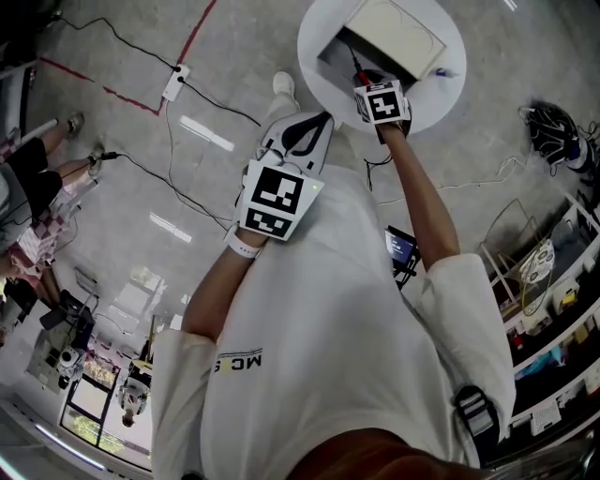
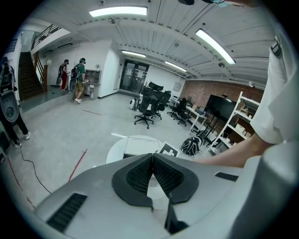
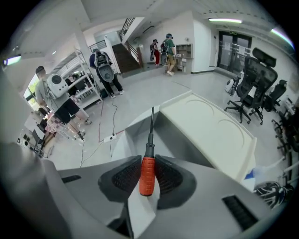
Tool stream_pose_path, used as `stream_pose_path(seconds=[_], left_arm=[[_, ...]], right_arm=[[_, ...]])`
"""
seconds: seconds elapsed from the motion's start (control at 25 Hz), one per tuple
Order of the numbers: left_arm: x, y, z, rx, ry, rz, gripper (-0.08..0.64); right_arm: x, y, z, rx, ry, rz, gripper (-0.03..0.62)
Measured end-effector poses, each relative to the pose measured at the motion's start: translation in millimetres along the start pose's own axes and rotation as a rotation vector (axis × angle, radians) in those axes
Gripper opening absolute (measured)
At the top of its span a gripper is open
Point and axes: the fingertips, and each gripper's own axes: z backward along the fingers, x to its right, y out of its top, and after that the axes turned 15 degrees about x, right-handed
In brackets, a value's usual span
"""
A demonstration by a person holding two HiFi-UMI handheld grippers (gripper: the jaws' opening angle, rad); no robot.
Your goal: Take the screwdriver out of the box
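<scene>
Head view: cube on right tool [image 1: 367, 86] hides most of the screwdriver [image 1: 357, 69].

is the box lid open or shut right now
Open. The lid is swung back off the box, whose grey inside walls show beyond the screwdriver held in the right gripper's jaws.

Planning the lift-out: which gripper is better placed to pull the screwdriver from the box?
Right: right gripper is shut on the screwdriver at the box; left gripper is shut, empty, farther back.

On round white table [image 1: 314, 42]: open white box [image 1: 398, 28], lid up, and small blue item [image 1: 442, 72] near it.
</scene>
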Motion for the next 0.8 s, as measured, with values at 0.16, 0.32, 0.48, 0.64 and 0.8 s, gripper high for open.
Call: stream_pose_path(seconds=[0.16, 0.32, 0.48, 0.64, 0.8], left_arm=[[2.4, 4.0, -2.3, 0.009, -0.016, -0.018, 0.012], [4.4, 7.9, -1.7, 0.019, -0.020, -0.022, 0.012], [8.6, 9.4, -3.2, 0.026, -0.029, -0.030, 0.012], [11.9, 13.8, -3.7, 0.046, -0.034, -0.037, 0.012], [14.8, 17.7, -2.3, 0.077, -0.024, -0.042, 0.012]], right_arm=[[-3.6, 9.6, 13.8, 0.042, -0.003, -0.008, 0.147], [-12.4, 21.2, 33.1, 0.092, 0.012, -0.012, 0.147], [-20.6, 38.7, 56.7, 0.148, 0.028, -0.002, 0.147], [-27.8, 58.4, 82.0, 0.211, 0.038, 0.001, 0.147], [-37.0, 74.7, 109.7, 0.280, 0.053, 0.009, 0.147]])
